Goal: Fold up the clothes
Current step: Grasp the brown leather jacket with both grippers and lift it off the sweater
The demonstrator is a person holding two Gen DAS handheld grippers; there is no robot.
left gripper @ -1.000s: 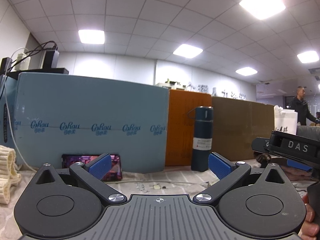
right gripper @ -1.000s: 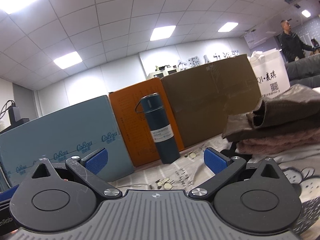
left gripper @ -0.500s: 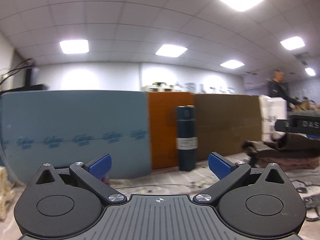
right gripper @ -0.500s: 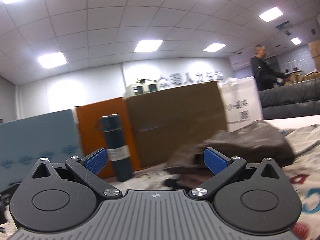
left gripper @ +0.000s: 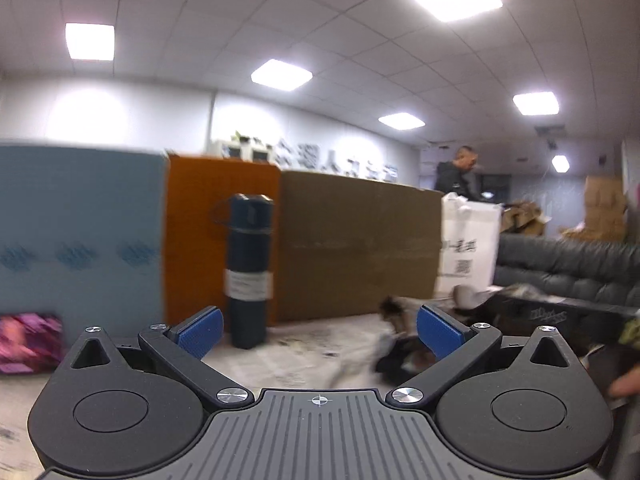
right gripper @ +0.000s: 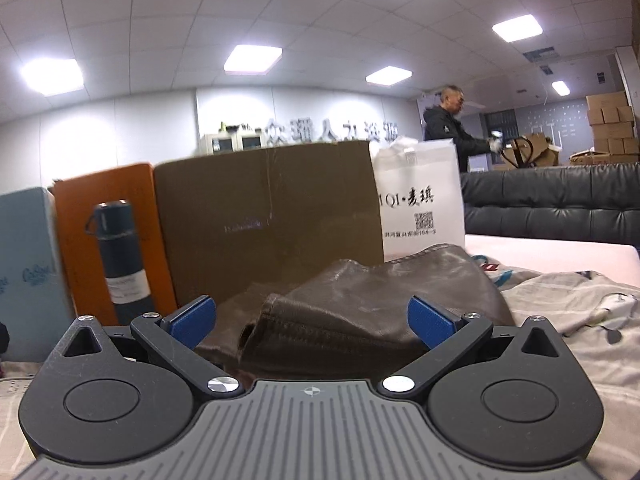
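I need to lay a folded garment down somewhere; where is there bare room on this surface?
Free: the printed sheet right of the brown leather garment, up to the sofa; also the strip in front of the brown cardboard box, between the blue flask and the dark clothes. Crowded: the back edge, walled by boxes, flask and white bag.

Dark blue flask before orange board, brown cardboard box, white bag, black sofa

Brown garment on printed sheet
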